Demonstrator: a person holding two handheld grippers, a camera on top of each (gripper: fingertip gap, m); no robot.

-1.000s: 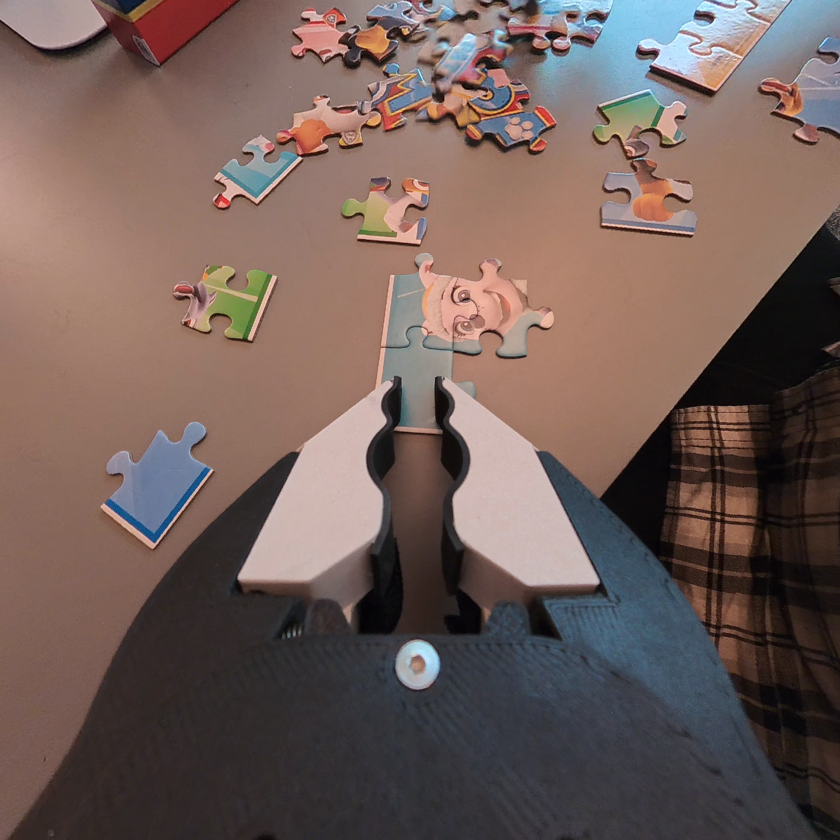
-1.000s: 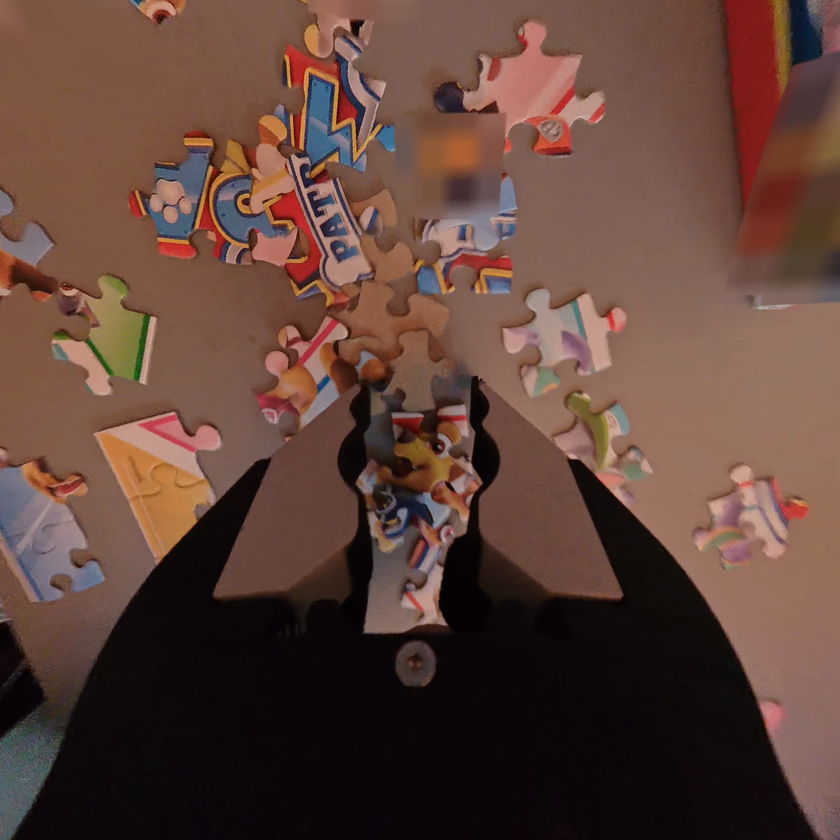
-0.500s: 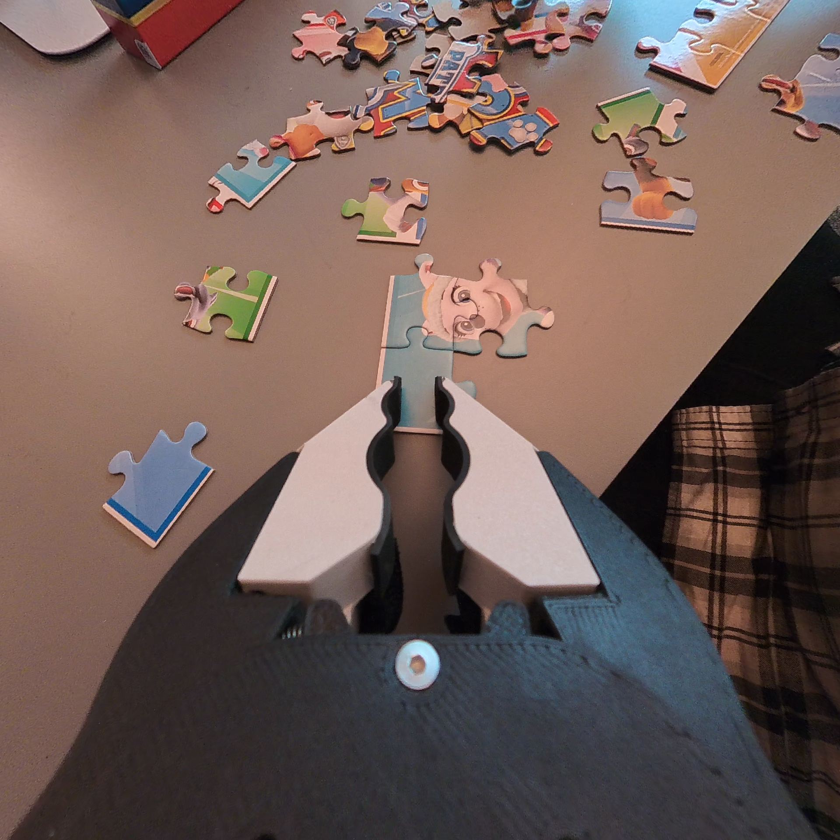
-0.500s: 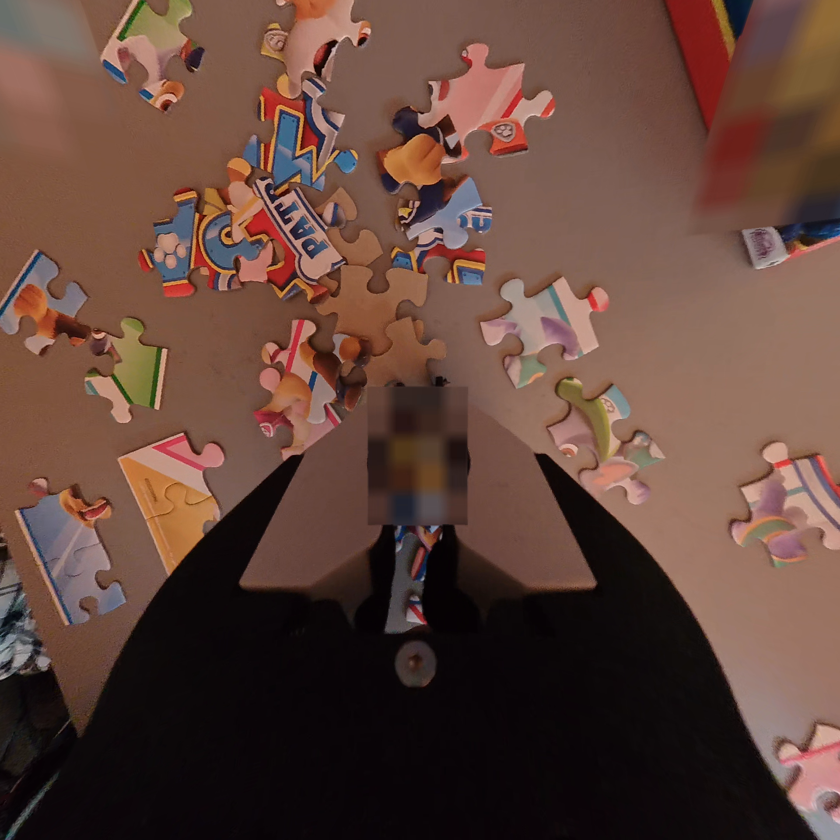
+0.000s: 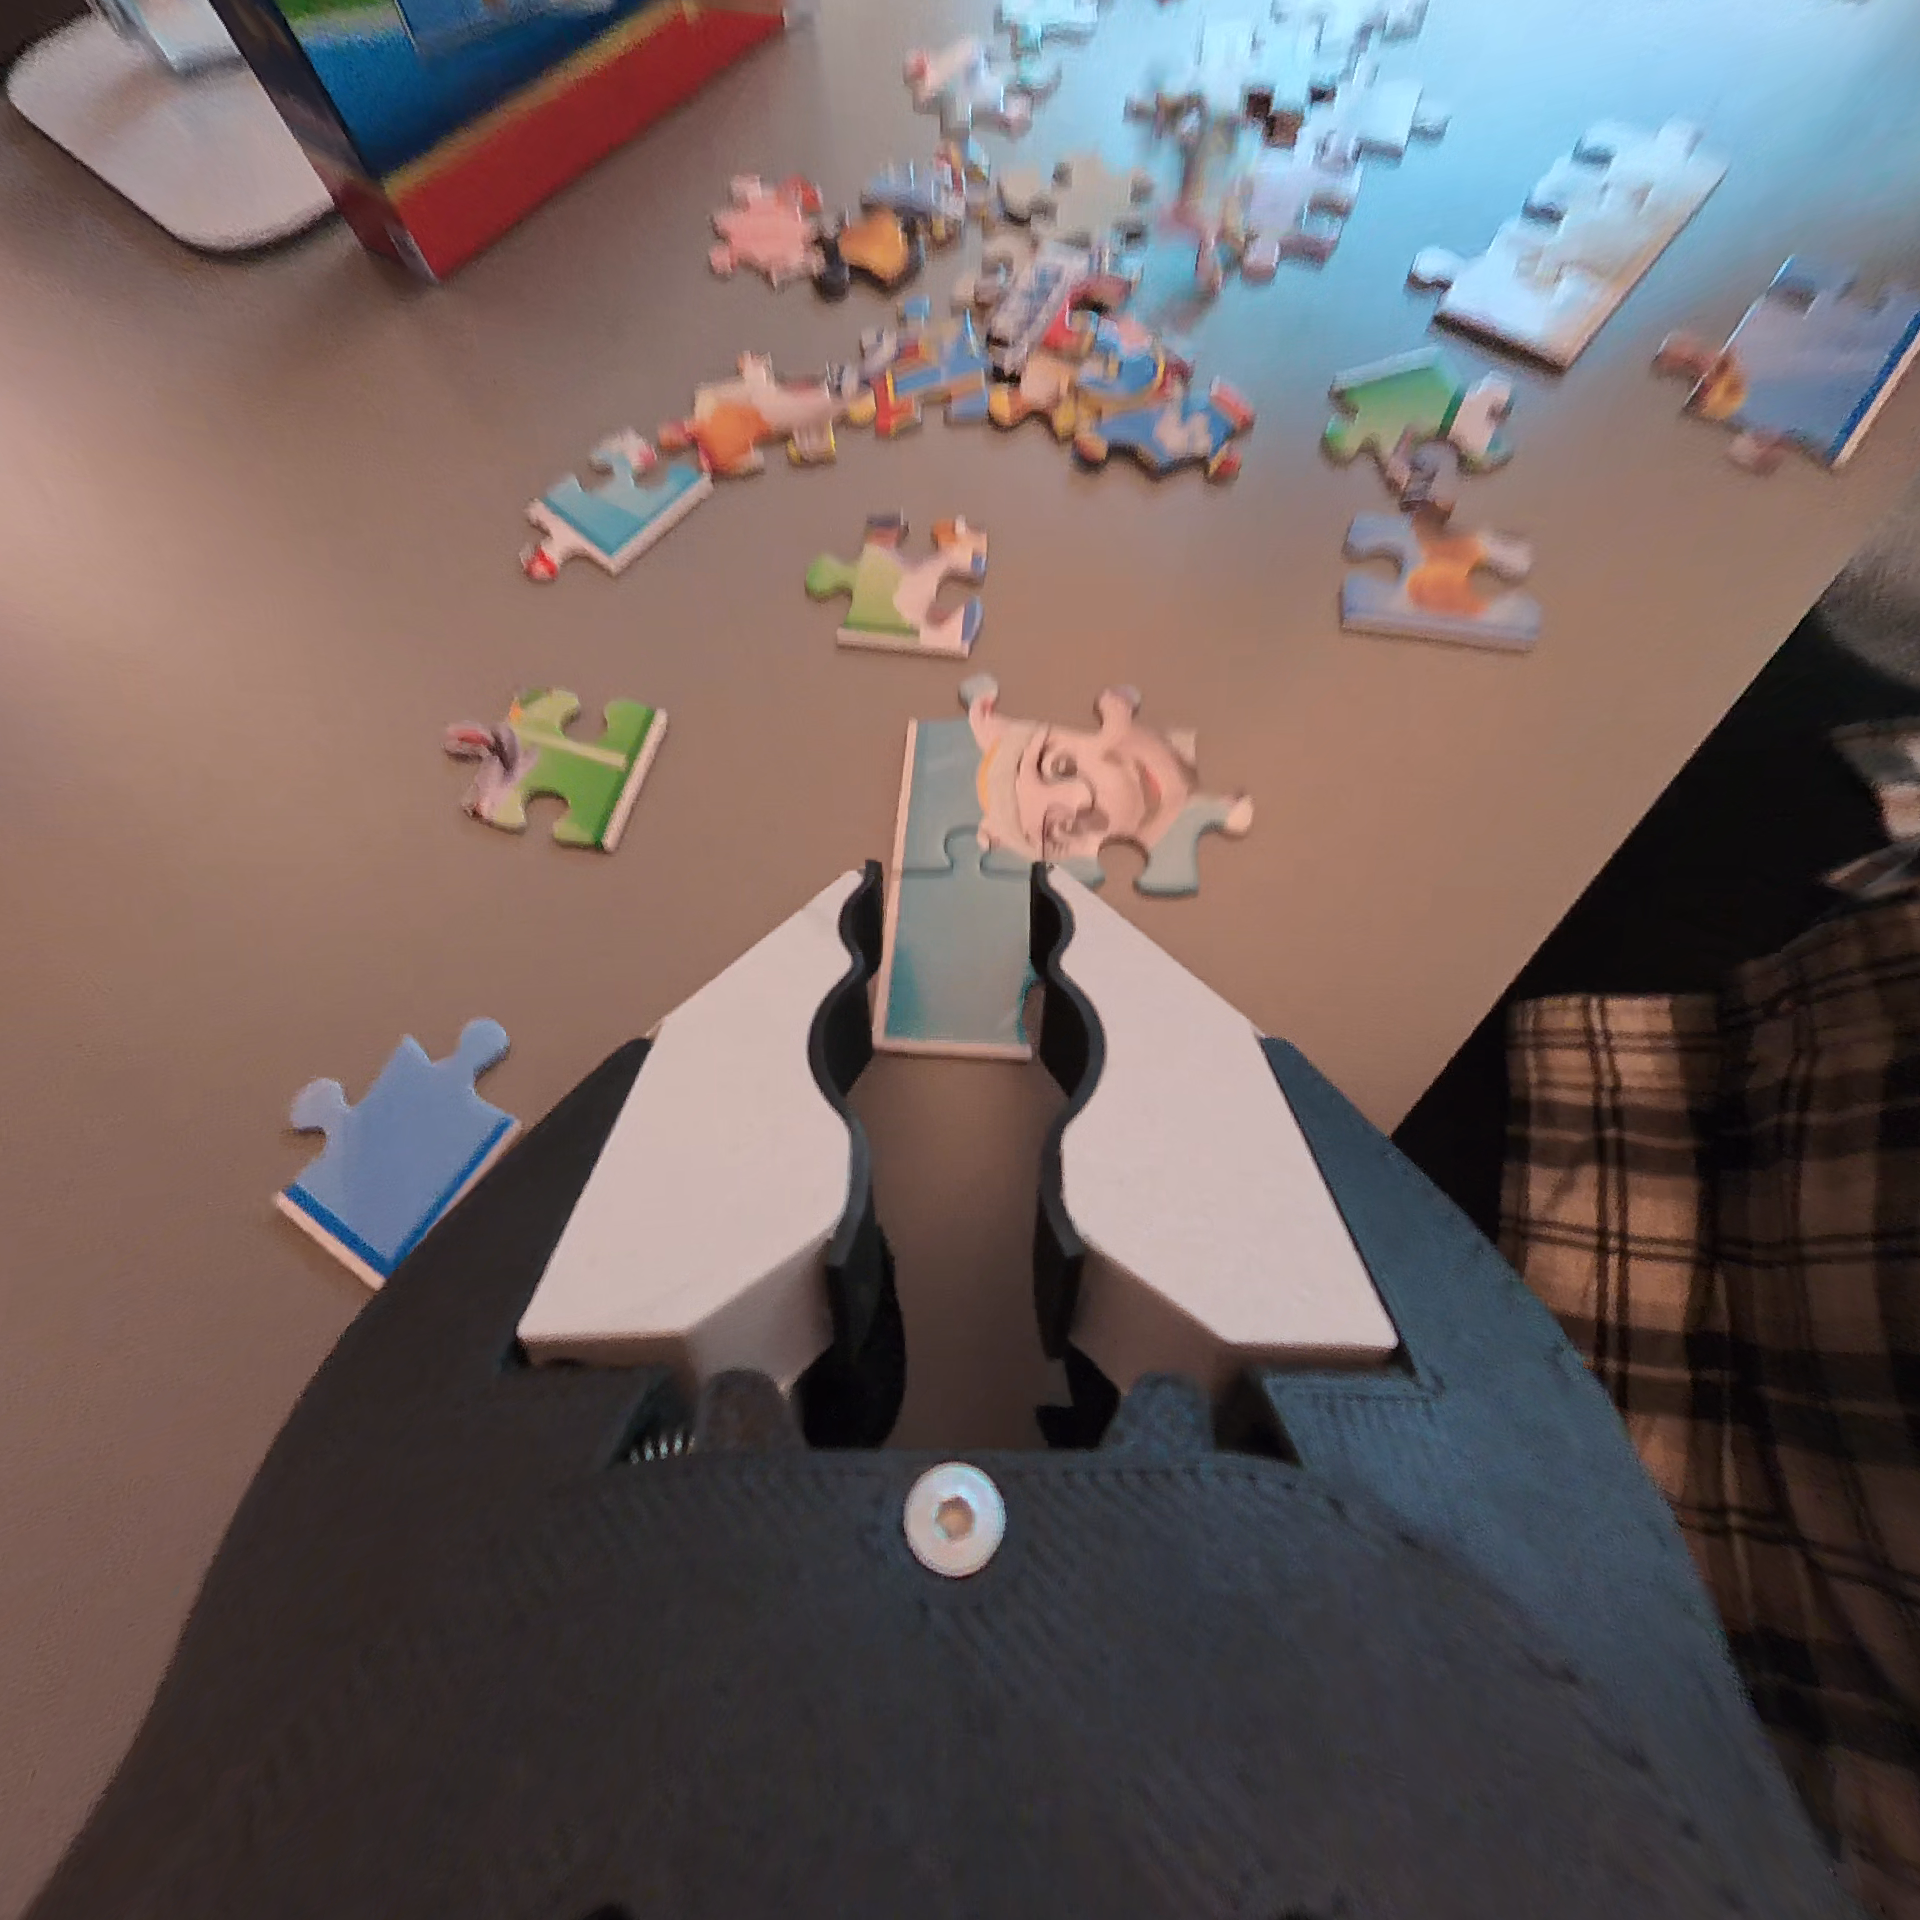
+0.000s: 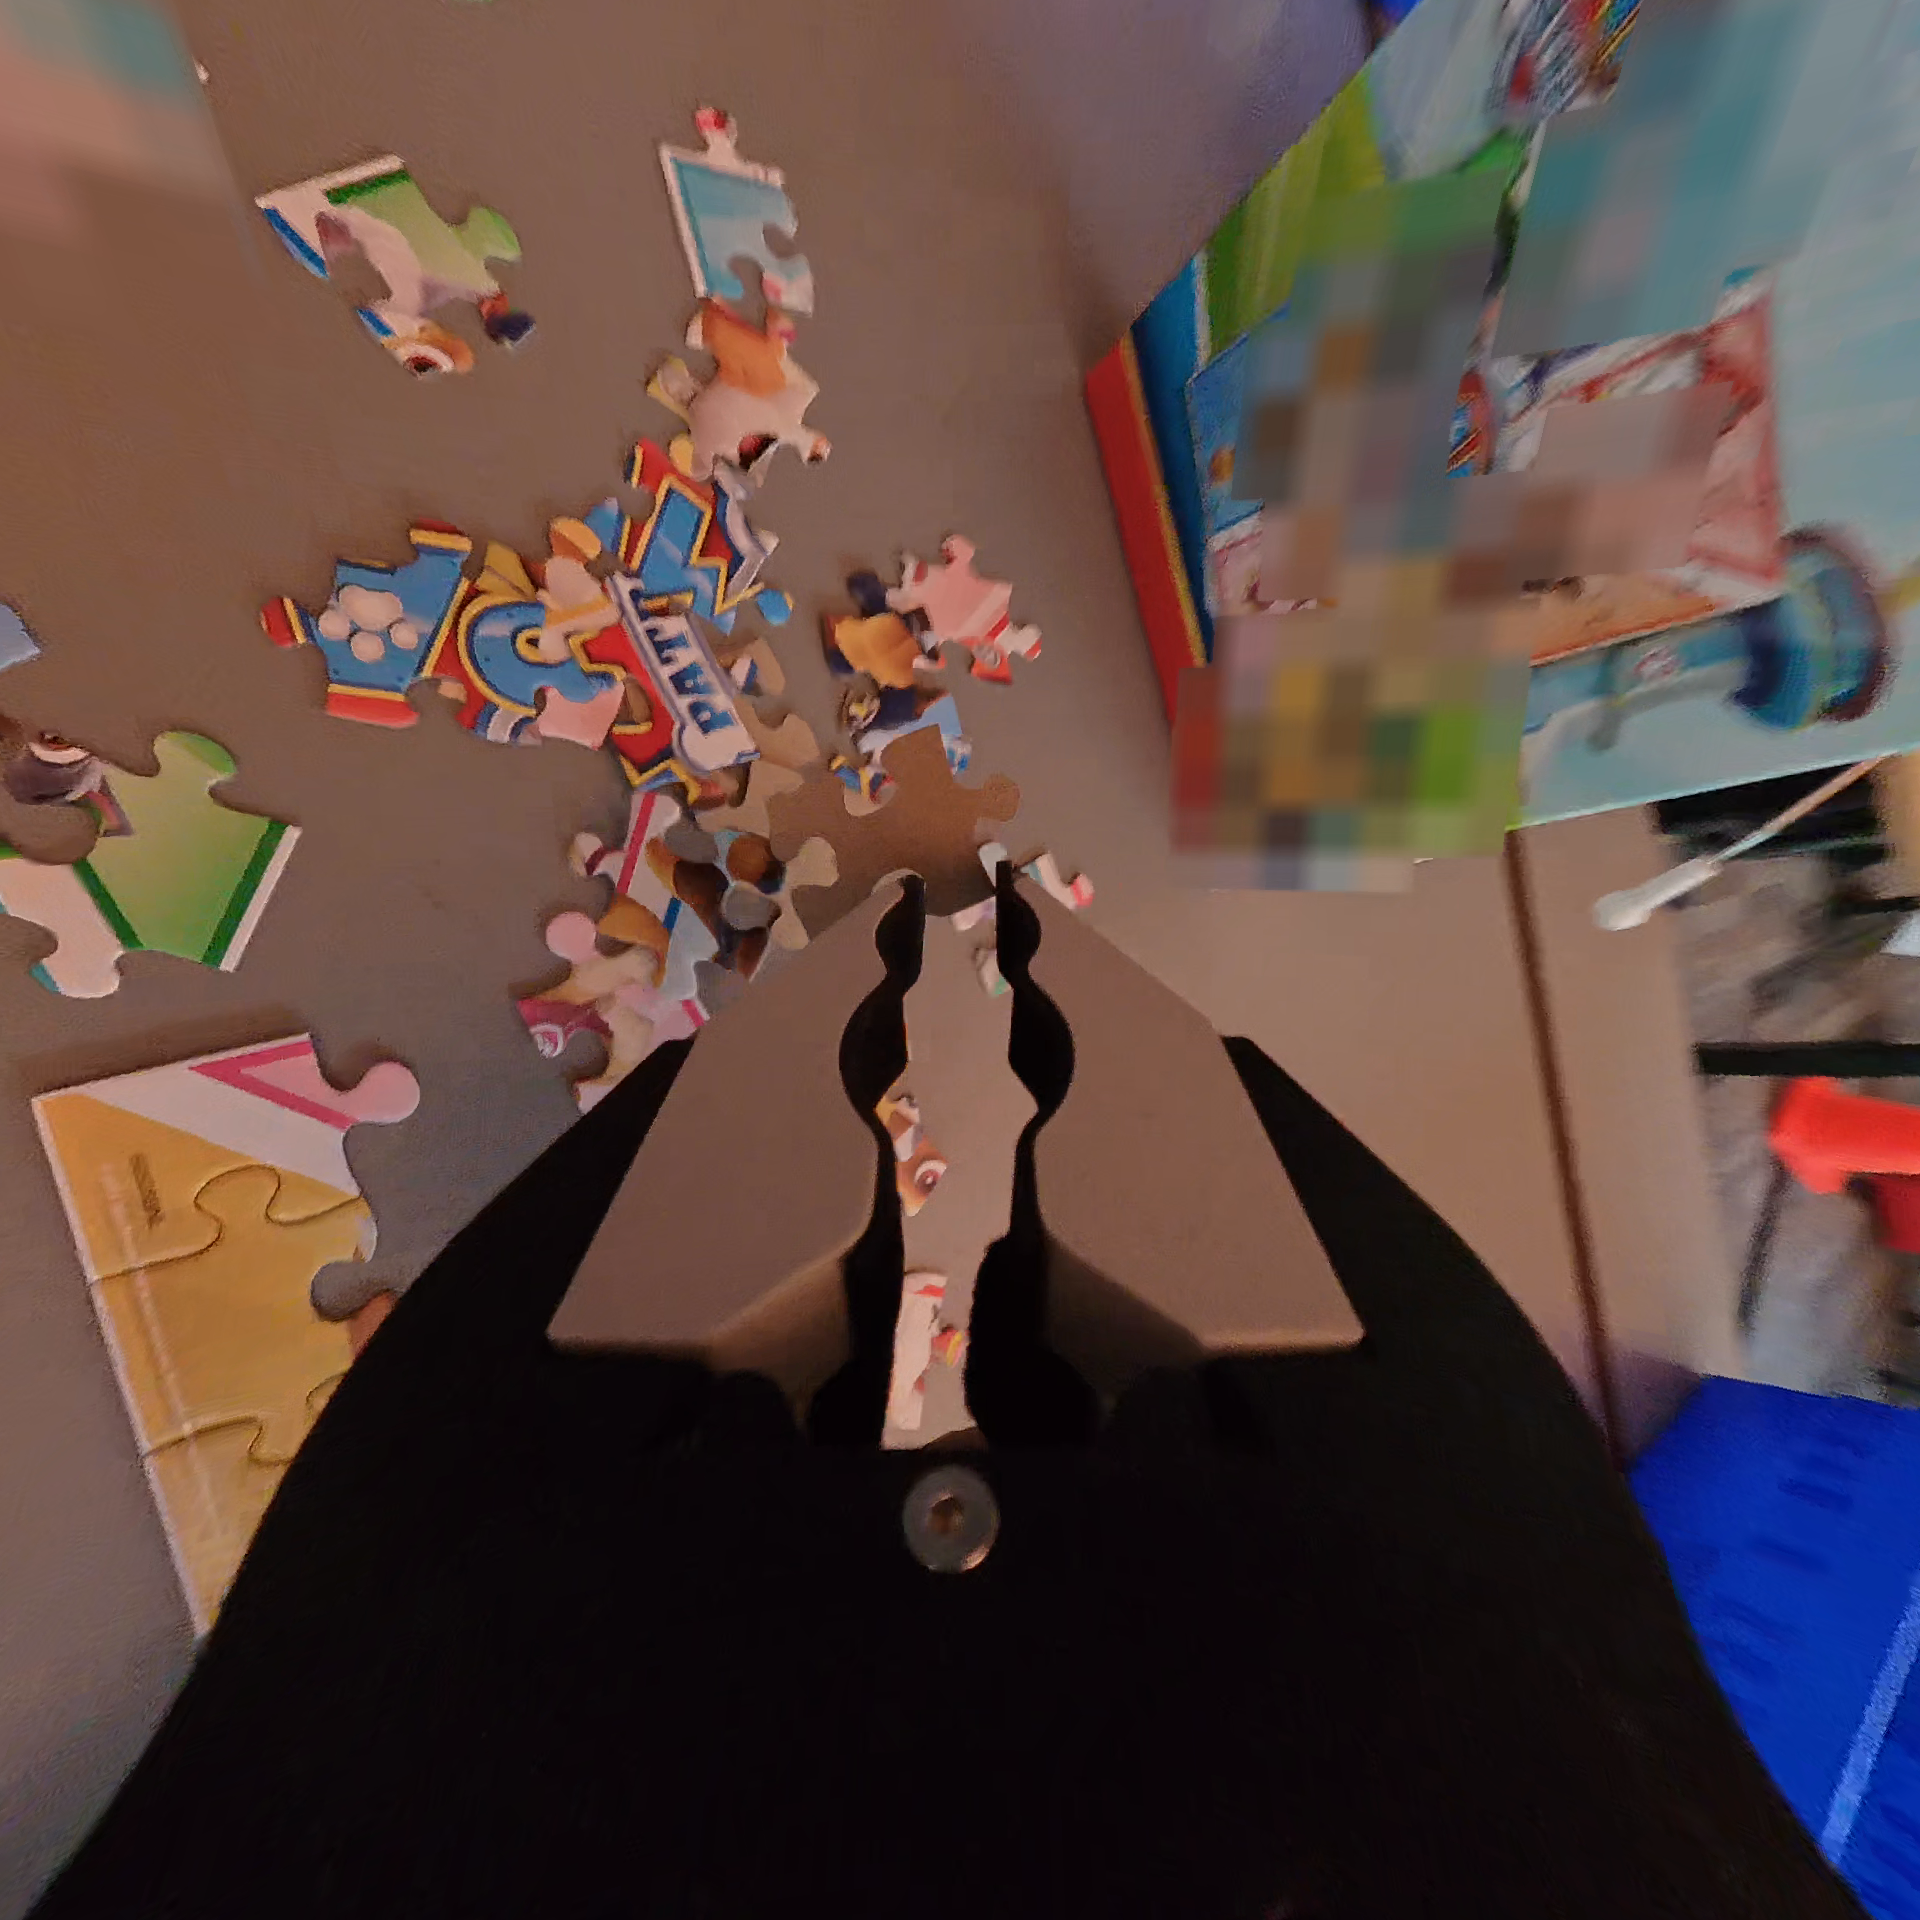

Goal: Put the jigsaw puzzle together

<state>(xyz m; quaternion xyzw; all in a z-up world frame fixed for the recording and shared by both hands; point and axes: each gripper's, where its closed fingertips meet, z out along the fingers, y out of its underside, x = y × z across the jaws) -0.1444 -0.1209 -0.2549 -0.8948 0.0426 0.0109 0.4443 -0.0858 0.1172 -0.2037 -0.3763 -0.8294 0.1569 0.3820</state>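
Note:
My left gripper [image 5: 956, 878] is open, low over the table, its fingertips on either side of the teal end piece of a small joined cluster [image 5: 1039, 790] that has a white pup face. Loose puzzle pieces lie in a pile [image 5: 1039, 353] farther off. In the right wrist view my right gripper [image 6: 956, 878] is nearly closed on the lower tab of a brown face-down piece [image 6: 904, 810] at the edge of the same pile [image 6: 582, 644]. A pup piece [image 6: 906, 1153] shows on the table through the gap between its fingers.
The red and blue puzzle box [image 5: 540, 135] stands at the far left beside a white base [image 5: 156, 156]; it also shows in the right wrist view [image 6: 1153, 520]. A blue piece [image 5: 400, 1143] and a green piece [image 5: 571, 769] lie left of my left gripper. A joined yellow section [image 6: 197, 1247] lies at the left. The table edge and plaid cloth [image 5: 1714, 1247] are on the right. The tips of one gripper are about 25 cm away from the tips of the other.
My left gripper has opened and now straddles the teal piece. My right gripper has closed, dropped lower and swung right, past the pup piece to the brown face-down piece.

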